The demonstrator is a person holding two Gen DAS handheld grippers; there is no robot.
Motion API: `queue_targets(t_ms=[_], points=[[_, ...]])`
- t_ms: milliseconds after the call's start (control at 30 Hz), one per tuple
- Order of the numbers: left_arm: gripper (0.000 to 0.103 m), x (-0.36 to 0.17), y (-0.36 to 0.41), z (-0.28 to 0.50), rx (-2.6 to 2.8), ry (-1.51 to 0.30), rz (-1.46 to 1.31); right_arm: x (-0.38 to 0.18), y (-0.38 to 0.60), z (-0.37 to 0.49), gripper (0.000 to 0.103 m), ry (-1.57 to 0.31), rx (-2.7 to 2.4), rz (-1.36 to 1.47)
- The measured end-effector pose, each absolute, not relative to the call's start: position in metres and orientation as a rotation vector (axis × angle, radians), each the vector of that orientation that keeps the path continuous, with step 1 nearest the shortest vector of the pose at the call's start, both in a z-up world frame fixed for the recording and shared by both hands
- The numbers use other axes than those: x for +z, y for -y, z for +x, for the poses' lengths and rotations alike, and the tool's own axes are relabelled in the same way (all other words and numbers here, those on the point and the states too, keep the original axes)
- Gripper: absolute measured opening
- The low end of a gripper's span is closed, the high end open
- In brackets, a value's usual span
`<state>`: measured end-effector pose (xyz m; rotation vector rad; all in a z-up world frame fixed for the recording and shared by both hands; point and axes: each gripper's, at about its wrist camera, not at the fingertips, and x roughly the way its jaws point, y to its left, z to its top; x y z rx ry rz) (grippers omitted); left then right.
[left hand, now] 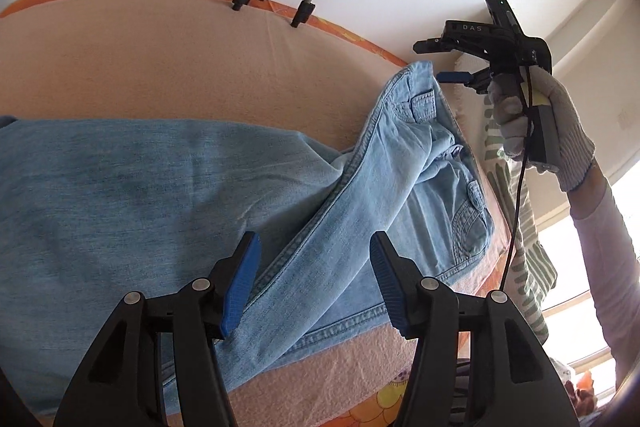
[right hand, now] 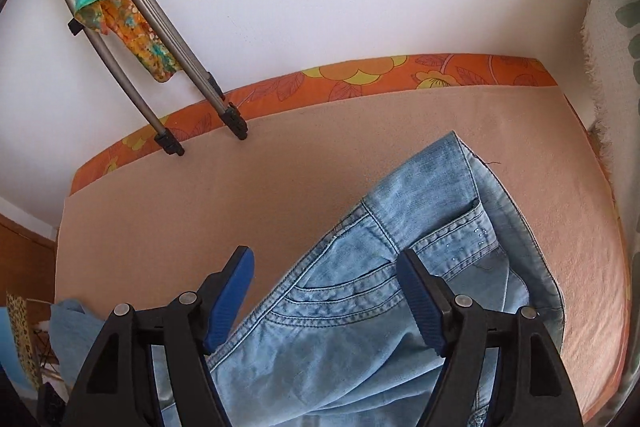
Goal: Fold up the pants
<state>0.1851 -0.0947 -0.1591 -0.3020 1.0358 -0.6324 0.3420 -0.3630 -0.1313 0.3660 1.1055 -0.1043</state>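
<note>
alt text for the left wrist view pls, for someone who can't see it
Light blue jeans lie across a peach-covered mattress, waistband toward the right, with the open left hand-held gripper above them holding nothing. At upper right, a gloved hand holds the right hand-held gripper open near the waistband. Metal rack legs stand against the white wall.

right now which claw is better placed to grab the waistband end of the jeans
Right. The right claw hangs open directly over the jeans at the pocket and waistband end. The left claw is open above the leg seam, farther from the waist.
</note>
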Motion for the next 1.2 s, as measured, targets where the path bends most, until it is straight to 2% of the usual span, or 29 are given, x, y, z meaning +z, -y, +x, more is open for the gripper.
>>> queue_targets(t_ms=[267,333,400,433,533,600,633,667,700,733,967,1200], points=[[0.056,-0.172,0.096,0.184,-0.639,-1.075,-0.257,-0.176,0.352,0.385,0.074,-1.205,-0.334,0.22],[0.056,-0.174,0.097,0.184,-0.646,-1.084,-0.245,-0.183,0.355,0.385,0.065,-1.226,-0.353,0.199],[0.056,-0.175,0.097,0.183,-0.65,-1.086,-0.227,-0.187,0.358,0.38,0.043,-1.236,-0.355,0.2],[0.056,-0.175,0.098,0.183,-0.651,-1.086,-0.219,-0.186,0.361,0.376,0.039,-1.229,-0.339,0.221],[0.056,-0.177,0.097,0.182,-0.648,-1.08,-0.212,-0.178,0.37,0.362,0.017,-1.208,-0.277,0.289],[0.052,-0.18,0.095,0.181,-0.651,-1.079,-0.219,-0.166,0.376,0.348,0.01,-1.174,-0.251,0.33],[0.05,-0.18,0.095,0.18,-0.653,-1.075,-0.22,-0.158,0.379,0.339,0.009,-1.151,-0.234,0.35],[0.037,-0.181,0.094,0.178,-0.655,-1.068,-0.213,-0.149,0.382,0.33,0.007,-1.128,-0.214,0.364],[0.02,-0.181,0.094,0.177,-0.653,-1.064,-0.199,-0.14,0.385,0.319,0.006,-1.102,-0.198,0.377],[0.012,-0.182,0.094,0.176,-0.648,-1.062,-0.188,-0.131,0.388,0.308,0.006,-1.075,-0.183,0.391],[0.009,-0.165,0.093,0.165,-0.667,-1.011,-0.196,-0.103,0.423,0.191,0.005,-0.899,-0.117,0.525],[0.009,-0.156,0.113,0.148,-0.674,-0.993,-0.04,-0.158,0.439,0.094,0.005,-0.859,-0.138,0.638]])
